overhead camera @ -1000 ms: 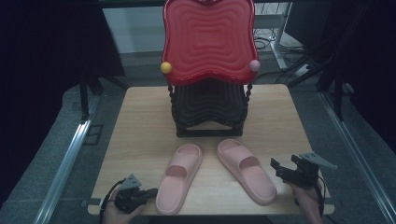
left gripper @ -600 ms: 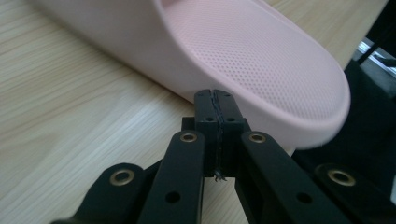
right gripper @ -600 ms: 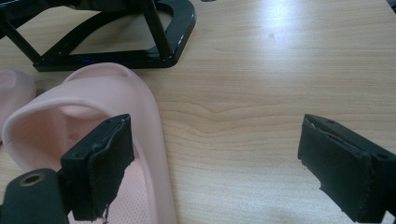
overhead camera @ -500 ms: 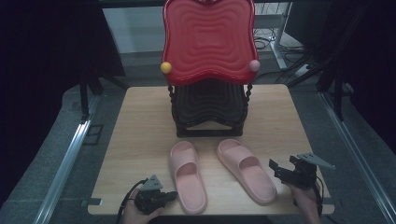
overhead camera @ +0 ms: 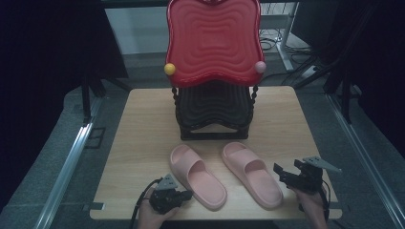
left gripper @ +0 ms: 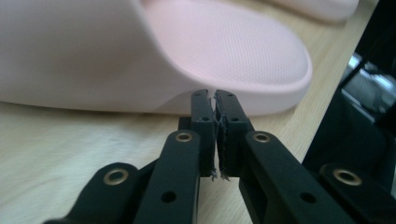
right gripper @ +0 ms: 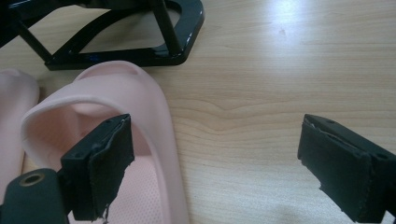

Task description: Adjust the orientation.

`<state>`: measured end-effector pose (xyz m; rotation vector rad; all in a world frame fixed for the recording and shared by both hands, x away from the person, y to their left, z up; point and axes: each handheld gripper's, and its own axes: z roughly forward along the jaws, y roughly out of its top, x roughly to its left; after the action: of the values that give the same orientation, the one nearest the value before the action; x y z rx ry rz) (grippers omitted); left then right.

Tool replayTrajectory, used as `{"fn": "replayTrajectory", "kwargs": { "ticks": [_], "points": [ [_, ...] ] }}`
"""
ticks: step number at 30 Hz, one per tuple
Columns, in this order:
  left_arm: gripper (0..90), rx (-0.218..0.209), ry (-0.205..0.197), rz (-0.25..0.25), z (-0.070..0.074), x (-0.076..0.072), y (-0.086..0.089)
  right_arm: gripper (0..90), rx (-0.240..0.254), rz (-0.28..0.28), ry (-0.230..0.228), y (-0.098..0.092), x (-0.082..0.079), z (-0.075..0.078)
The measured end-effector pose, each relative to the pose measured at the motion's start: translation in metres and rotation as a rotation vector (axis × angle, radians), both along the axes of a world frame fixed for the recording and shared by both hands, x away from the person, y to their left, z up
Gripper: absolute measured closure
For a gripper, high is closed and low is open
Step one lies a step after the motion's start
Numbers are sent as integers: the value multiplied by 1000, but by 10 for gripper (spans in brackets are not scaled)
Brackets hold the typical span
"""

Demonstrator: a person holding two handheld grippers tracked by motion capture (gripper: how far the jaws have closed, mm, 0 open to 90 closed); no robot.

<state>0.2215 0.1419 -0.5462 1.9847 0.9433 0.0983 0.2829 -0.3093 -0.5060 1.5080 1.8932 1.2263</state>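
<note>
No readable text, labels or numbers, seemingly anywhere

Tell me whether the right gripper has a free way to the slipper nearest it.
Probably yes: the right gripper stands open just beside the right slipper, with bare table around and nothing between them.

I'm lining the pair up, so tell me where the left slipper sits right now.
In the high view the left slipper lies near the table's front edge, angled, just left of the right slipper, with the left gripper at its heel side.

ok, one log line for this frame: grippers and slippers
left gripper: shut, tips at left slipper side, holding nothing | right gripper: open, beside right slipper | both slippers flat on table
</note>
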Motion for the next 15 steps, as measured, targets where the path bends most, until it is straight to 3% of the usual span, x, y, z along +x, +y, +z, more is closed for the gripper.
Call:
{"fn": "replayTrajectory", "kwargs": {
  "ticks": [3, 6, 8, 10, 15],
  "points": [
    [814, -38, -69, 67, 18, 2, 17, 110, -3, 24, -10, 3, -1, 2],
    [721, -60, -107, 117, 34, 9, 28, 119, 1, 39, -19, 6, -3, 6],
    [647, -62, -138, 155, 45, 15, 33, 132, -2, 52, -28, 8, -5, 8],
    [515, -52, -165, 198, 53, 20, 37, 148, -15, 89, -35, 12, -8, 11],
    [402, -57, -178, 262, 59, 31, 42, 171, -39, 143, -42, 18, -13, 15]
  ]
}}
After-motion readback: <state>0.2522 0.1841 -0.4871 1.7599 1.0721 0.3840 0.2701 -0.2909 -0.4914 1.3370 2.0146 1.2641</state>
